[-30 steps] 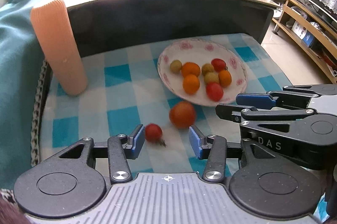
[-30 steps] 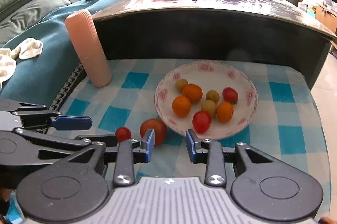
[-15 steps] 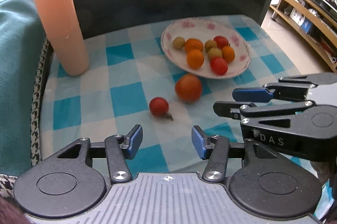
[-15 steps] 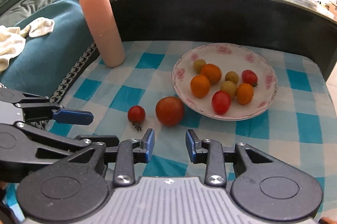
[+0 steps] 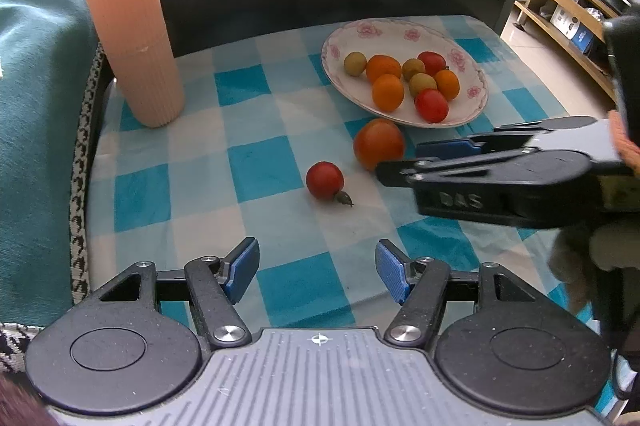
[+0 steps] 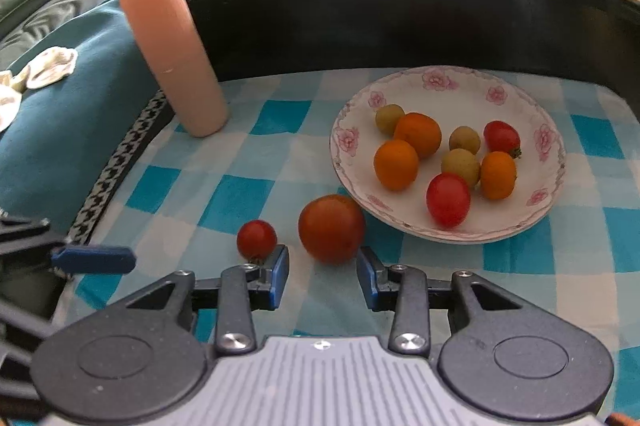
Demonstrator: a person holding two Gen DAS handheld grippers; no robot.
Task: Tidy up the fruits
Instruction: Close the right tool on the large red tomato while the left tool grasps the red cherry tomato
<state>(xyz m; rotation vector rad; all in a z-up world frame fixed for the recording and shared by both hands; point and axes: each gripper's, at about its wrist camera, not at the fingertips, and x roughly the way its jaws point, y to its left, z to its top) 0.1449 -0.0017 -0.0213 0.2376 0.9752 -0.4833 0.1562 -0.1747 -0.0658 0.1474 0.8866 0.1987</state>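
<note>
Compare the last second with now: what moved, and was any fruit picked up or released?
Nothing was gripped or released. The left gripper drew back from the small red tomato, staying open. The right gripper, also open, pulled back, then closed in on the large tomato, which now sits just ahead of its fingertips. Both tomatoes, the plate of fruit and the pink cylinder stayed put.

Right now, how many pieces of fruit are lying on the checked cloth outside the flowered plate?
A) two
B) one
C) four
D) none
A: a small red tomato and a larger orange-red tomato lie on the checked cloth, just short of the flowered plate, which holds the other fruit.
</note>
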